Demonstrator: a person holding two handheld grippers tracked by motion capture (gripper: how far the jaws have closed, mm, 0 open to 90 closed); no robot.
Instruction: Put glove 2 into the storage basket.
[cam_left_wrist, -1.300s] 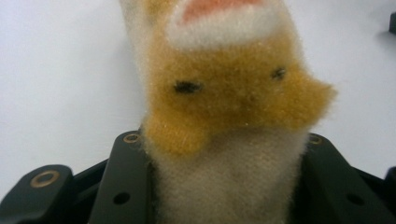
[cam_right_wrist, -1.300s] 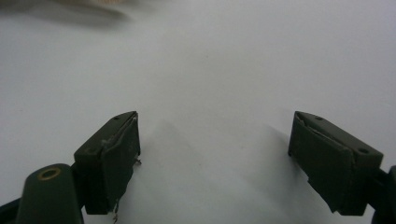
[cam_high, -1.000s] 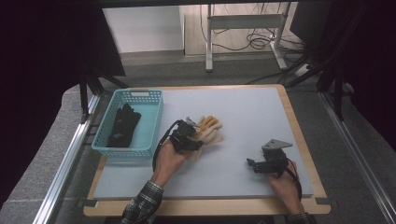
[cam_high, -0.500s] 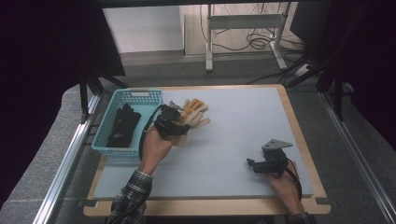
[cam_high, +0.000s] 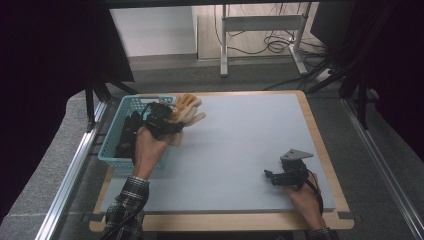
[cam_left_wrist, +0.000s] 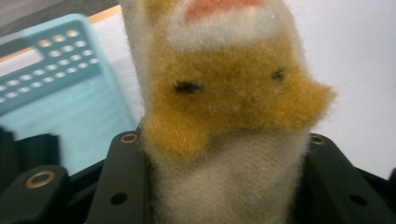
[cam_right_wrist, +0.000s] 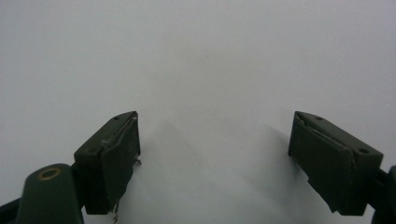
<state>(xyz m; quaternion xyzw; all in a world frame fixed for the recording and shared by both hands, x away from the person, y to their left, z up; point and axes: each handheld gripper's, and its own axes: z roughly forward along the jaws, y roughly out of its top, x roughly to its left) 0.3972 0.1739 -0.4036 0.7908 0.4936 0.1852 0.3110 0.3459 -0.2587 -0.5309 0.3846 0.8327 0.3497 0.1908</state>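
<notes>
Close up, left gripper (cam_left_wrist: 219, 186) jaws pinching plush glove (cam_left_wrist: 224, 116), teal basket (cam_left_wrist: 51, 88) behind.

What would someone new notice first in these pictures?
Probably the fuzzy yellow and cream plush toy, clamped in the left gripper by the rim of the blue basket at the table's left. Next, the right gripper, open over bare white tabletop.

The left gripper (cam_high: 172, 122), clamped on the plush glove (cam_high: 187, 111), is farther up the table and farther left than a second ago — it has gone from the mat's middle to the turquoise basket (cam_high: 116, 154). The glove's fingers now overlap the basket's right rim. The person's forearm stretches longer into the high view — its plaid sleeve (cam_high: 125, 205) shows more.
</notes>
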